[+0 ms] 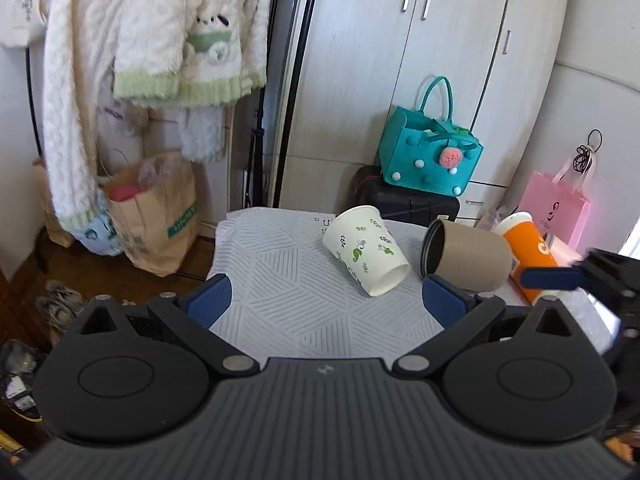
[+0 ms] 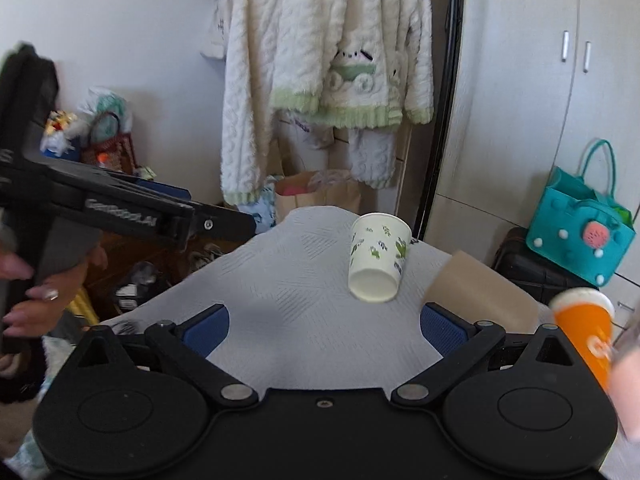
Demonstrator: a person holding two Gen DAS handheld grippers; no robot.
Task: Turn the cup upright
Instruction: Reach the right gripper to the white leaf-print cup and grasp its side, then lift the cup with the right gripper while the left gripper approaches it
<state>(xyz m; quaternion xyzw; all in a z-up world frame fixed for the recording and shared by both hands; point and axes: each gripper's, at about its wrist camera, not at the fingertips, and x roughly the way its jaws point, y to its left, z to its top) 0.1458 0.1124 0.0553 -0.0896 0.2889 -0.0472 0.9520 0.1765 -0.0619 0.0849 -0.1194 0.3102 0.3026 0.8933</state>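
Lying on their sides on the cloth-covered tabletop (image 1: 280, 264), three cups sit ahead of both sets of jaws. The left gripper (image 1: 326, 294) has its jaws spread wide apart, holding nothing, its blue pads (image 1: 210, 298) low over the patterned cloth. Ahead of those jaws and slightly toward the right pad, the white paper cup with green leaf print (image 1: 366, 250) lies tipped over, its closed base pointing toward the jaws and its mouth pointing away. Just beyond the right pad, the brown paper cup (image 1: 468, 256) lies on its side with its dark open mouth facing the white cup; the two are near each other but apart. Further right, the orange cup (image 1: 528, 244) lies just behind the brown one, whether touching it I cannot tell.

The right gripper (image 2: 324, 330) also has its jaws wide apart and empty. From its wrist view the white cup (image 2: 378, 256) lies ahead between the jaws, base toward the camera, the brown cup (image 2: 476, 292) sits just beyond the right pad, and the orange cup (image 2: 586, 328) is blurred at the right edge. A teal felt handbag (image 1: 430, 156) rests on a black case (image 1: 412, 204) behind the tabletop, and a cream knitted sweater (image 2: 328, 64) hangs further back.
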